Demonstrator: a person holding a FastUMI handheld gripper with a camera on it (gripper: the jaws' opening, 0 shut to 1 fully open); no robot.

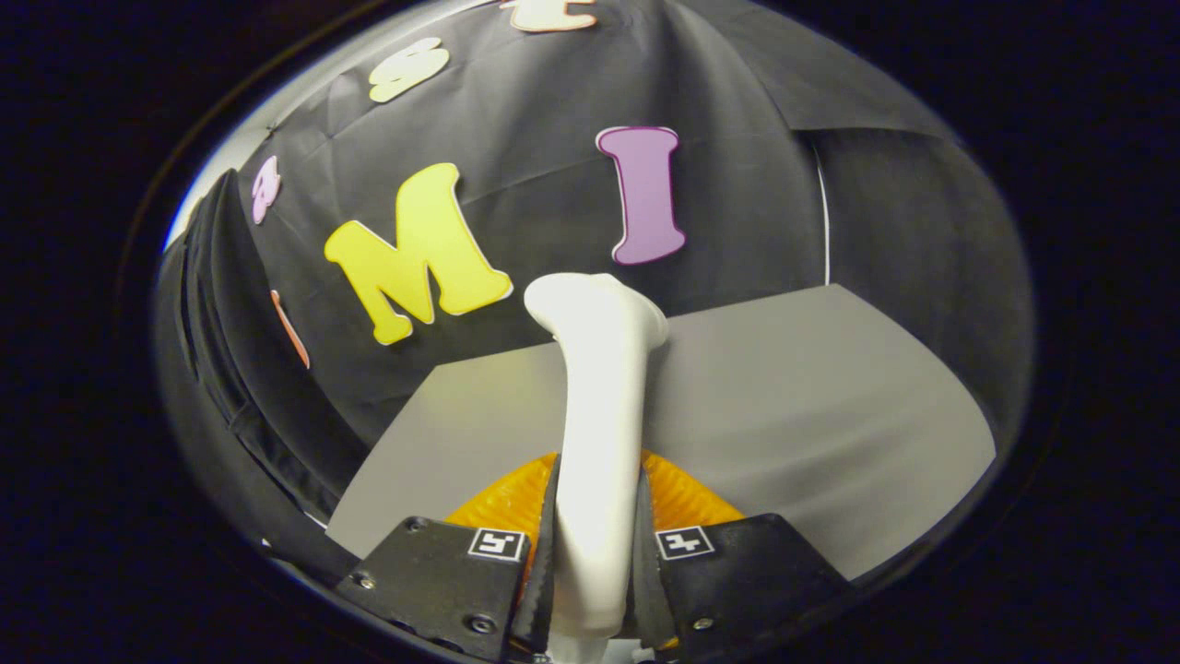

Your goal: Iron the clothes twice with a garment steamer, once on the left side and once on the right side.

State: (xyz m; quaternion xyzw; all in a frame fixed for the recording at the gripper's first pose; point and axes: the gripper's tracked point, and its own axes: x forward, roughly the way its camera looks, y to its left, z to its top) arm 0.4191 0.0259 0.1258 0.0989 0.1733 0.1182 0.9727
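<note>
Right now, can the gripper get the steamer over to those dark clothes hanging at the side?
Probably yes. The gripper is shut on the white steamer, which sticks up beyond its fingers. The dark clothes hang off to one side, past the grey table, and nothing stands between them.

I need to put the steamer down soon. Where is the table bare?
The claw is shut on the white steamer. The grey table lies bare on both sides of the steamer, widest on its right up to the black wall. An orange thing crowds the spot just beyond the fingers.
</note>
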